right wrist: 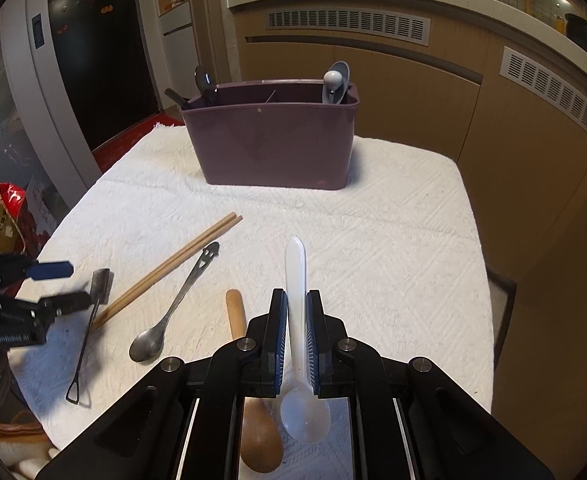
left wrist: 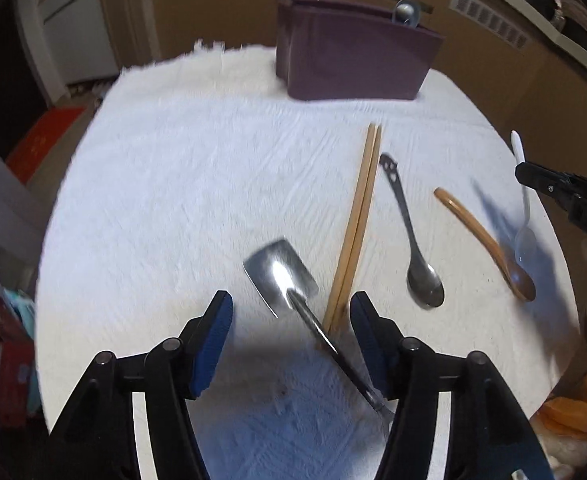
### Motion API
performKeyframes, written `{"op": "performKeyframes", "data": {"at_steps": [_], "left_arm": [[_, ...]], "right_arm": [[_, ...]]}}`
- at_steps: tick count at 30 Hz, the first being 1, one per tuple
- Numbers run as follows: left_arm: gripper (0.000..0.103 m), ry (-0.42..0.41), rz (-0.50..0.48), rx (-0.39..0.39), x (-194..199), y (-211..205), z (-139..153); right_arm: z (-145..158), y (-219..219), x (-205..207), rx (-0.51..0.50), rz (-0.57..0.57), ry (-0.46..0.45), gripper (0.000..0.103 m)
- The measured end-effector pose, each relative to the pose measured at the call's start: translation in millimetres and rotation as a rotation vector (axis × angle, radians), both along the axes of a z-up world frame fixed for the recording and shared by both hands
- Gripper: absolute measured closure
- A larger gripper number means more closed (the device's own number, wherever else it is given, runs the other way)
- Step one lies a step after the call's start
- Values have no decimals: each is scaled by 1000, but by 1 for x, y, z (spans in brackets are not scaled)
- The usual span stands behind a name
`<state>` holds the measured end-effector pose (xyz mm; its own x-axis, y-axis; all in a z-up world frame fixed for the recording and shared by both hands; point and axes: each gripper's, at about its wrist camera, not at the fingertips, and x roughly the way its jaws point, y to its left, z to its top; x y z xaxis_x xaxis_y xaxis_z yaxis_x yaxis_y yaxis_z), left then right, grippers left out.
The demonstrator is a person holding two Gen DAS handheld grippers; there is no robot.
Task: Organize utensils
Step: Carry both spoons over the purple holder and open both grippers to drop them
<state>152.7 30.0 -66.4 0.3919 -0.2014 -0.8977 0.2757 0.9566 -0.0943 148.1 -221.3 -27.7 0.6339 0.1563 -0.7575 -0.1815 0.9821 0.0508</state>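
Note:
A purple utensil caddy (right wrist: 273, 144) stands at the far side of the white towel, also in the left wrist view (left wrist: 353, 56); a few utensils stick out of it. My right gripper (right wrist: 296, 300) is shut on a white plastic spoon (right wrist: 296, 276), handle pointing forward. My left gripper (left wrist: 291, 304) is open over the handle of a small steel spatula (left wrist: 281, 272), also seen in the right wrist view (right wrist: 101, 280). Wooden chopsticks (left wrist: 357, 216), a steel spoon (left wrist: 417, 256) and a wooden spoon (left wrist: 489, 240) lie on the towel.
The white towel (left wrist: 193, 184) covers the table. Wooden cabinets with vents (right wrist: 413, 80) stand behind and to the right. A red bag (right wrist: 5, 216) sits off the table's left edge.

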Motion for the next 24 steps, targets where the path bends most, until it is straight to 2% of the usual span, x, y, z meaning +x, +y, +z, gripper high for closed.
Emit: {"op": "performKeyframes", "data": {"at_steps": [2,8,12,15,19,24], "left_arm": [[45,29,37,8,8,-2,-10],[44,-6,138,-5,28,-5,-10],[45,-27,165,4,32,-7,-9],[52,-46,157,38,29,-10,-10],[69,-87,144,44,21,-6,-8],[72,-155,118,25,9,-3,-3]], "right_arm": [[-3,1,2,3,0,7,93],[-9,5,-2,-9,5,8,93],[-9,2,-5,-11,2,4,93],[-9,1,-6,-12,0,-3,93],[-7,1,-6,-4,2,-9,93],[2,4,-9,6,11,-28,93]]}}
